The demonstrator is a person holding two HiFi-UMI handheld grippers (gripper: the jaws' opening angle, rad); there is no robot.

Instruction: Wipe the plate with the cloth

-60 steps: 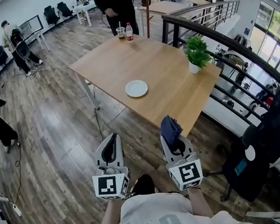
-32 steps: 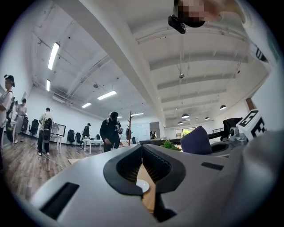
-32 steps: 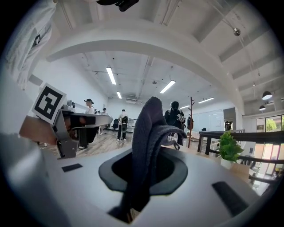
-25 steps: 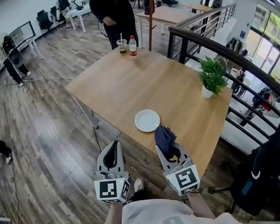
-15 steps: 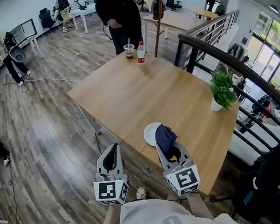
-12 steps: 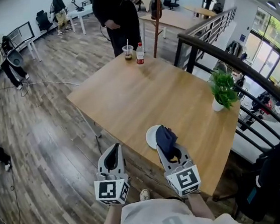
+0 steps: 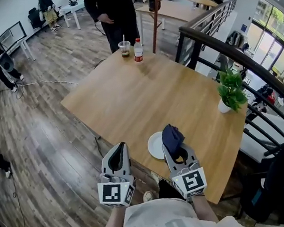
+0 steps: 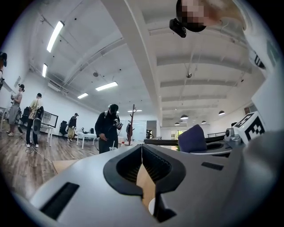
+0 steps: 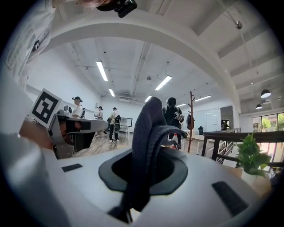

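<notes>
Left jaws: the left gripper (image 7: 120, 146) has its jaws pressed together with nothing between them. It is held over the wooden floor (image 7: 48, 142), just short of the table's near edge.
Right jaws: the right gripper (image 7: 175, 145) is clamped on a dark blue cloth (image 7: 172, 134), which stands up bunched out of the jaws.
Cloth and plate: from the head view the cloth overlaps the plate's right rim. Whether they touch cannot be told.
Plate: the white plate (image 7: 156, 145) is round with nothing on it. It lies flat on the wooden table (image 7: 119, 97) near the near edge, between the two grippers' tips.
Cup: a clear cup (image 7: 125, 49) with a straw (image 7: 123, 38) stands at the table's far edge. There is a dark drink in its lower part.
Bottle: a small bottle (image 7: 138, 50) with a red band stands upright just beside the cup. Its contents and print are too small to tell.
Pot: a white pot (image 7: 224, 106) holds a leafy green plant (image 7: 231, 87). It stands at the table's right edge, near the dark railing (image 7: 237, 55).
Markers: each gripper carries a marker cube (image 7: 116, 193) with a black-and-white square pattern and no readable words.
Writing: pale print on the wearer's shirt (image 7: 161, 226) is cut off and unreadable.
Beyond the table: a person in black (image 7: 111, 9) stands at the far edge.
</notes>
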